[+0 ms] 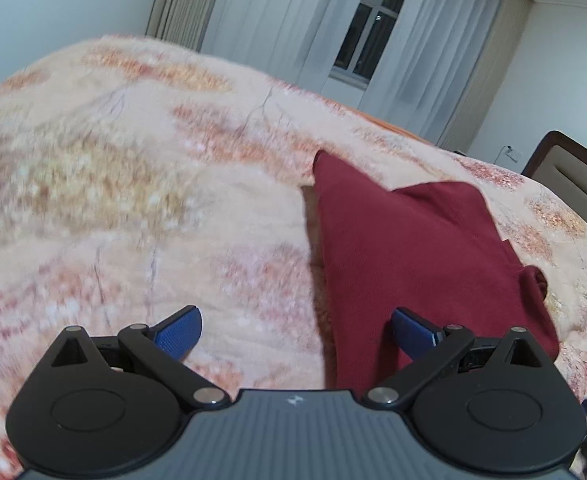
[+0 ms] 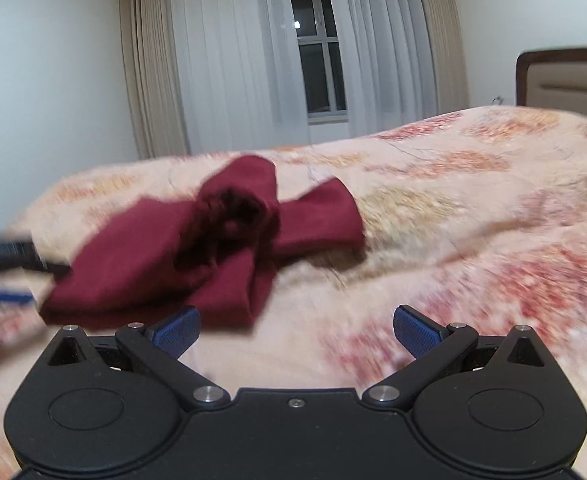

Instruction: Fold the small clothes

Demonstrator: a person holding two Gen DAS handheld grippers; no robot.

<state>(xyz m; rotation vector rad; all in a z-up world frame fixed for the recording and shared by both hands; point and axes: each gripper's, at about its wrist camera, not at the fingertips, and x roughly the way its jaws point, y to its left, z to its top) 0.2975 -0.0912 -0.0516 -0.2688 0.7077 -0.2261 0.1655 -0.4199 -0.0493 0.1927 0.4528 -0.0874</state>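
A dark red garment (image 1: 413,248) lies folded on the bed, right of centre in the left wrist view. My left gripper (image 1: 296,332) stands open just above the blanket, its right finger over the garment's near edge, nothing between the pads. In the right wrist view the same red garment (image 2: 197,248) sits left of centre, bunched in the middle with flat flaps to either side. My right gripper (image 2: 296,330) is open and empty, close to the garment's near right corner. The left gripper (image 2: 9,256) shows blurred at that view's left edge, beside the cloth.
A peach blanket with orange and red leaf print (image 1: 133,184) covers the whole bed. A brown padded headboard (image 2: 565,80) stands at the right. Curtains and a dark window (image 2: 317,56) fill the far wall. Both views are motion-blurred.
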